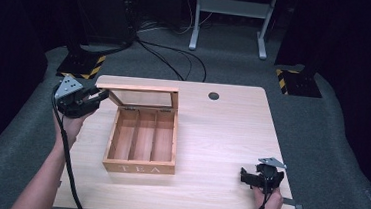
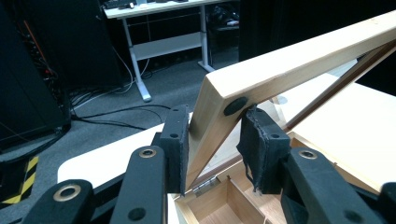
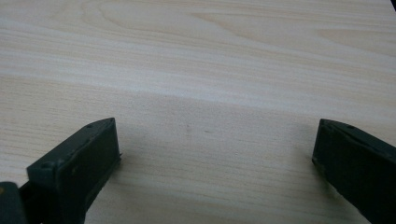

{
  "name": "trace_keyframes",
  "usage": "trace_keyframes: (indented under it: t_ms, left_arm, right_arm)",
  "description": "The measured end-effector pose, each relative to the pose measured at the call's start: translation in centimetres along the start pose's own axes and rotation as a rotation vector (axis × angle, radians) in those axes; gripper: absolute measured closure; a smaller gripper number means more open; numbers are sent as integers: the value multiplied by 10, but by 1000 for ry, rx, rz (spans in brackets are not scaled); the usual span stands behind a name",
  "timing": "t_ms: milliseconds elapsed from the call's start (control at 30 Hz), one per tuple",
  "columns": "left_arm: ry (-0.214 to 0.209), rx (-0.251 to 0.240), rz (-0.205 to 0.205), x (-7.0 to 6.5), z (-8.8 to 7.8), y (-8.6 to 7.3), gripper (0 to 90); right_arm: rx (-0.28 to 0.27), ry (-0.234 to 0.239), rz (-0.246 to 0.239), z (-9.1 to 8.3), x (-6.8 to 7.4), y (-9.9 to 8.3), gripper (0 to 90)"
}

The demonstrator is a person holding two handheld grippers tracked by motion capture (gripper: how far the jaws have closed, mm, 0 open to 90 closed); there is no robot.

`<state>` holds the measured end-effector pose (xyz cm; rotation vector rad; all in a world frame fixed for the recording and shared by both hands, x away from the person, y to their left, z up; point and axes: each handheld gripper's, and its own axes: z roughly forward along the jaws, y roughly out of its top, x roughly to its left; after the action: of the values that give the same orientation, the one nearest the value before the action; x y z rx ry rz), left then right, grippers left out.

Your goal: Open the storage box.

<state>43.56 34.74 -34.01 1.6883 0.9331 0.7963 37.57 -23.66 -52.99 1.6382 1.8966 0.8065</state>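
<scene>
Left hand-held gripper [image 2: 212,149] pinching box lid [image 2: 261,79] | right [image 3: 215,158] spread – pale wood table [image 1: 221,137] | grey carpet [image 1: 340,147]

From my seat, the lid [image 2: 299,56] runs off the right edge in the left gripper view; the box [image 2: 219,205] beneath is cut by the bottom edge; in the high view the lettering [image 1: 139,169] on its front is too faint to read for sure.
</scene>
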Motion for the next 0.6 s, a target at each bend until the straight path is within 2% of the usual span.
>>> trace_keyframes:
  t_ms: [600]
  left_arm:
    - [-3,7,4,1,0,1,630]
  right_arm:
    - [-5,0,1,0,0,0,1]
